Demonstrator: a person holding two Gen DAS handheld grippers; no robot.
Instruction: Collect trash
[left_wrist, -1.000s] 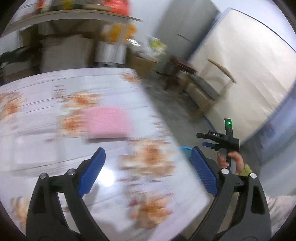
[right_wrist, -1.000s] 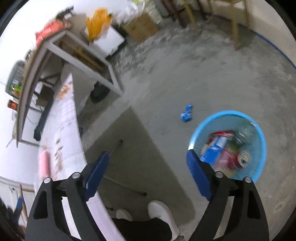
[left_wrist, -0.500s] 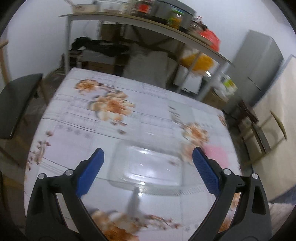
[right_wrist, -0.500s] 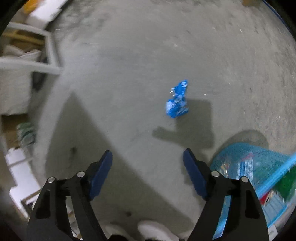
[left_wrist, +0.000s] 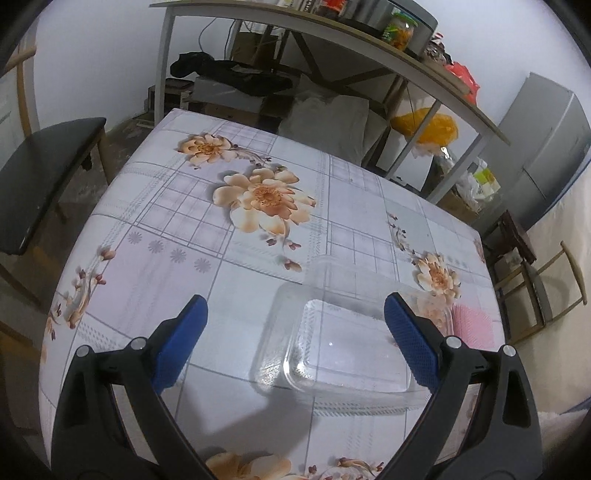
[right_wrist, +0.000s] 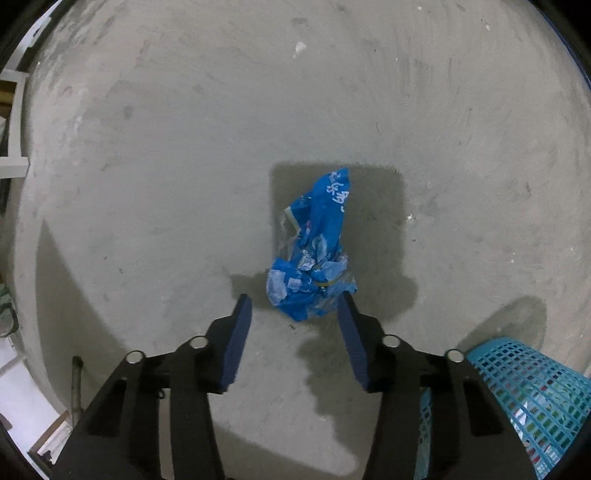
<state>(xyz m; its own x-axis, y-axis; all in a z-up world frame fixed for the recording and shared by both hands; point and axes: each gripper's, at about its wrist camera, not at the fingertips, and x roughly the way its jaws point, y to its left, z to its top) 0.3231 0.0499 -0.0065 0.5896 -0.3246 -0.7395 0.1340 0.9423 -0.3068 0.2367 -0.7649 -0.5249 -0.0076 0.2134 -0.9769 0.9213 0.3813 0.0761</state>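
A clear plastic food container (left_wrist: 343, 343) lies on the flowered tablecloth (left_wrist: 221, 236). My left gripper (left_wrist: 295, 321) is open above the table, its fingers wide on either side of the container's near part, touching nothing. A crumpled blue plastic wrapper (right_wrist: 314, 258) lies on the concrete floor. My right gripper (right_wrist: 295, 314) is open and low over the floor, its fingertips on either side of the wrapper's near end. A blue mesh trash basket (right_wrist: 532, 402) with trash in it stands at the lower right.
A pink pad (left_wrist: 474, 326) lies at the table's right edge. A black chair (left_wrist: 40, 170) stands left of the table. A shelf (left_wrist: 332, 33) with jars, an orange bag (left_wrist: 428, 127) and a grey cabinet (left_wrist: 546, 147) are behind.
The left gripper swung from the table's right side to over the clear container. The right gripper turned from the basket, dropped toward the blue wrapper and narrowed its opening around it.
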